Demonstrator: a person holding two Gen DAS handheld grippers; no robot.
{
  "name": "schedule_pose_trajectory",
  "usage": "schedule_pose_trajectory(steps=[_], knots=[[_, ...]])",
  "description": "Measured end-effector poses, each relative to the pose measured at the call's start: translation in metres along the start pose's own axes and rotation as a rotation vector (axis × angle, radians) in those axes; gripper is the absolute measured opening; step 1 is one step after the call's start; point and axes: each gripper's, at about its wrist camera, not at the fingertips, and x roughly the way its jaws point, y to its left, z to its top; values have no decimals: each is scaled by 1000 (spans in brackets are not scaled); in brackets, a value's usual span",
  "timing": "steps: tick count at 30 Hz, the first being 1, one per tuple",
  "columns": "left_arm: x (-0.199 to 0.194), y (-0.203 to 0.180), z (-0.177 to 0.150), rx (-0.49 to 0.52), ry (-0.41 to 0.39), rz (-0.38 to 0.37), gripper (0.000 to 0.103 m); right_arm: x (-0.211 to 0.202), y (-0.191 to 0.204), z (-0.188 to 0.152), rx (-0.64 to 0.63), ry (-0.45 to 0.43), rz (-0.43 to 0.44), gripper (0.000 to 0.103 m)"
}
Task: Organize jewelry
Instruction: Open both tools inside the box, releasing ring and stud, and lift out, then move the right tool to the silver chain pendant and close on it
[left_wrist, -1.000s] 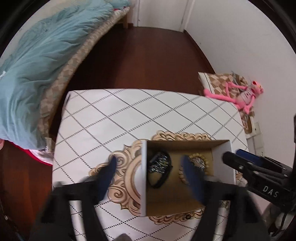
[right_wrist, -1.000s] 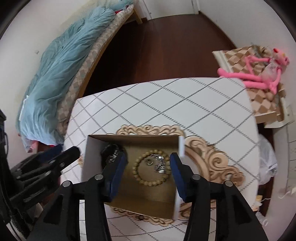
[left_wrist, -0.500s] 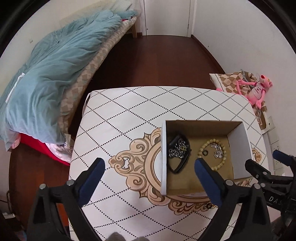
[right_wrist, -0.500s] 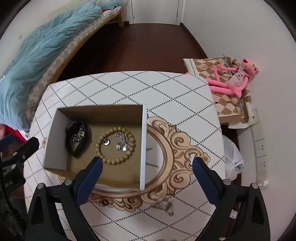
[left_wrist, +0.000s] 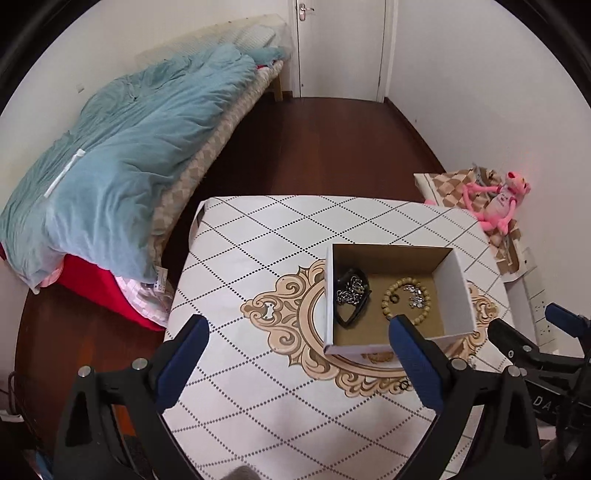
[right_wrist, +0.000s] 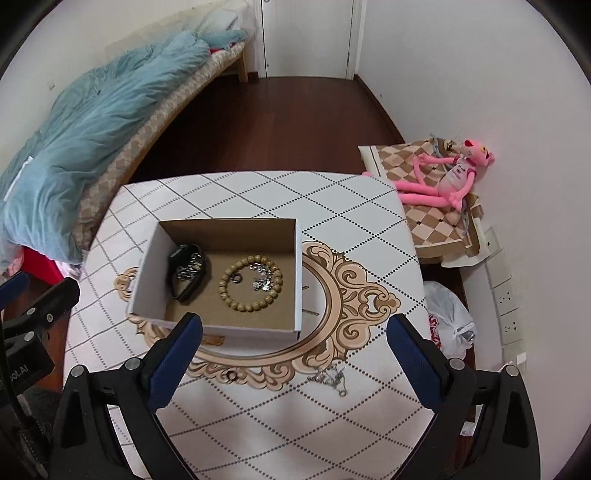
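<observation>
An open cardboard box (right_wrist: 299, 258) (left_wrist: 456, 291) stands on the patterned table (right_wrist: 258, 424). Inside lie a wooden bead bracelet (right_wrist: 251, 284) (left_wrist: 406, 301), a black band with a silver chain (right_wrist: 188, 269) (left_wrist: 351, 295), a small ring and a silver charm piece. On the table in front of the box lie a silver chain (right_wrist: 332, 376) and a small ring (right_wrist: 232, 376) (left_wrist: 403, 386). My left gripper (left_wrist: 299, 354) and right gripper (right_wrist: 295, 350) are open and empty, held above the table's near side.
A bed with a blue duvet (left_wrist: 122, 155) runs along the left. A pink plush toy (right_wrist: 443, 173) lies on a checked cushion at the right wall. A white plastic bag (right_wrist: 447, 317) sits on the floor by the table's right edge.
Both grippers have opened wide and pulled up and back from the box, so the whole table now shows. The box contents have not moved.
</observation>
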Motion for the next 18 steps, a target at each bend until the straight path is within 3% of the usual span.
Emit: schedule_pose_trajectory(steps=[9,18], knots=[[-45,1,-9,15,-63,-5,99,-54,-3,-17,26,-88,-3,101],[-51,0,-20,6,-44,-21,99,-73,-1,-29,30,-103,25,101]])
